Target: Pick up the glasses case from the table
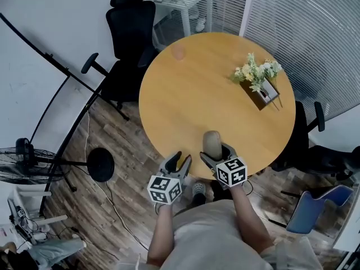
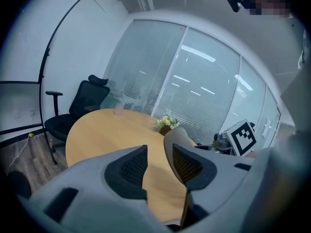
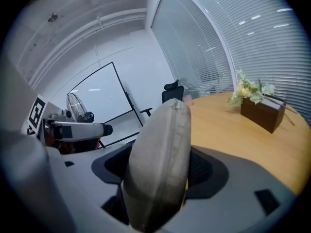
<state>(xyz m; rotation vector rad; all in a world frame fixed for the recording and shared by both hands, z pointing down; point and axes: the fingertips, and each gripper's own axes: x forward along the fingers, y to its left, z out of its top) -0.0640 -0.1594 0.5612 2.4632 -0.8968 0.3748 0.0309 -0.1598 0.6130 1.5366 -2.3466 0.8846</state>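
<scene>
**A:** Nearest first. How is the case held, and why that way?

**B:** The glasses case [image 1: 212,142] is clamped in the right gripper [image 1: 218,152], over the near rim of the round table [image 1: 191,89]. In the right gripper view the pads are pressed against its two broad faces, with the seam turned up toward the camera. It is probably gripped across the thin dimension because that fits the jaw span and keeps the lid shut. It appears to be clear of the tabletop, though no gap beneath it can be seen.

**A:** And the left one?

**B:** The left gripper [image 1: 179,162] is held just beside it, off the table's edge. Its jaws stand apart and only tabletop is seen between them. It is judged to be kept there as a spare, not needed for a one-handed lift.

**A:** Orientation of the case?

**B:** The long axis is laid along the line of the right jaws, away from the person and toward the table's middle. The rounded free end is carried well past the fingertips, and the other end is buried between the pads. The case is set on edge rather than flat.

**A:** Further out?

**B:** A wooden box of flowers [image 1: 260,80] is noted on the right of the table, and a small pink cup [image 1: 179,52] at the far rim. Both are well apart from the case, so nothing is crowded. A black office chair [image 1: 130,27] is noted beyond.
</scene>
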